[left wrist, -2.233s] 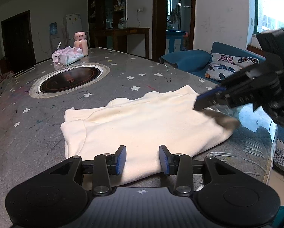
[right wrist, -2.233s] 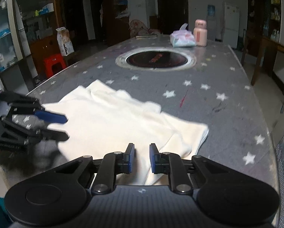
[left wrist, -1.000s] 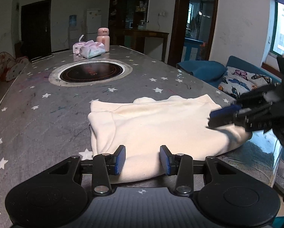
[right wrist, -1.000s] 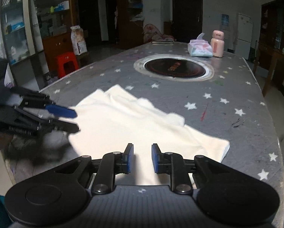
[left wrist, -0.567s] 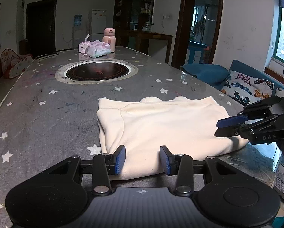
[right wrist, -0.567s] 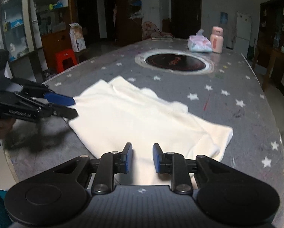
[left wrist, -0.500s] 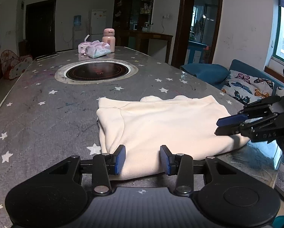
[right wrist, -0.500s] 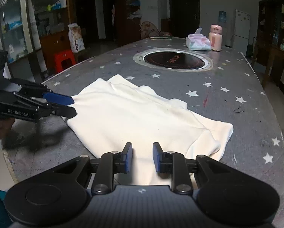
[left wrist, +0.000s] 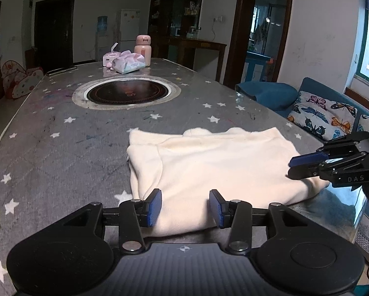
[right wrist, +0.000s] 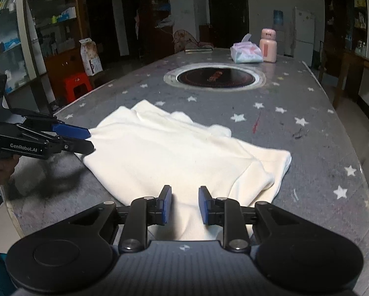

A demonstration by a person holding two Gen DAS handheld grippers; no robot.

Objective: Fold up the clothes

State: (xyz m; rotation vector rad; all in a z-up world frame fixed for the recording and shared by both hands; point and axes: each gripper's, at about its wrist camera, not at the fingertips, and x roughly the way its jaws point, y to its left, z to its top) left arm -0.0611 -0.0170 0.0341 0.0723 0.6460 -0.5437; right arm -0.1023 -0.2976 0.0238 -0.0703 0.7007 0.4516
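A cream garment lies folded and flat on the grey star-patterned table; it also shows in the right wrist view. My left gripper is open and empty, just above the garment's near edge. It also shows in the right wrist view, at the garment's left corner. My right gripper is open and empty over the garment's near edge. It also shows in the left wrist view, at the garment's right corner.
A round cooktop is set into the table's middle. A tissue pack and a pink bottle stand at the far end. A blue sofa with a butterfly cushion is right of the table. A red stool stands on the floor.
Both grippers have drawn back towards the table's near edge, off the garment. The garment lies where it did. Both jaws stay open.
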